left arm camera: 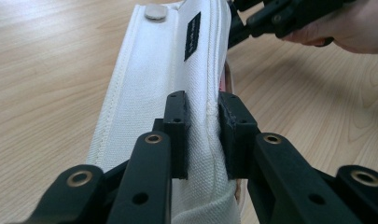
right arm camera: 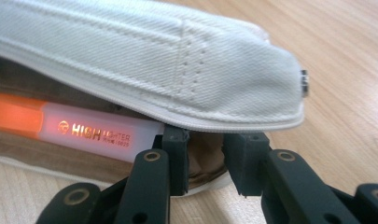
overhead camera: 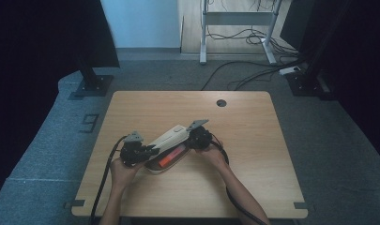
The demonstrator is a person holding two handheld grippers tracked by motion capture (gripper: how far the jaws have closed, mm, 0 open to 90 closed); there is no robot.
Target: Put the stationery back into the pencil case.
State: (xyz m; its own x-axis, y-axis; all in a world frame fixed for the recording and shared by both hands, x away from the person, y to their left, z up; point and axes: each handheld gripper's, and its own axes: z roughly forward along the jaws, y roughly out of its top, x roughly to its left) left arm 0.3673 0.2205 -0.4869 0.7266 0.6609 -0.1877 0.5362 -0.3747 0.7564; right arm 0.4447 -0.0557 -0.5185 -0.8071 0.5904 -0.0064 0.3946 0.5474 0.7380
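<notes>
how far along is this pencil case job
Done: an orange highlighter already lies inside the white pencil case, whose flap is up. In hand: the left gripper pinches the flap's edge, and the right gripper is at the case's open end, jaws around its lower rim. Left, probably: closing the case; it is not yet shut.

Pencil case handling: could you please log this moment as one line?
left gripper shut on pencil case flap | right gripper at open edge | orange highlighter inside | on table
</notes>
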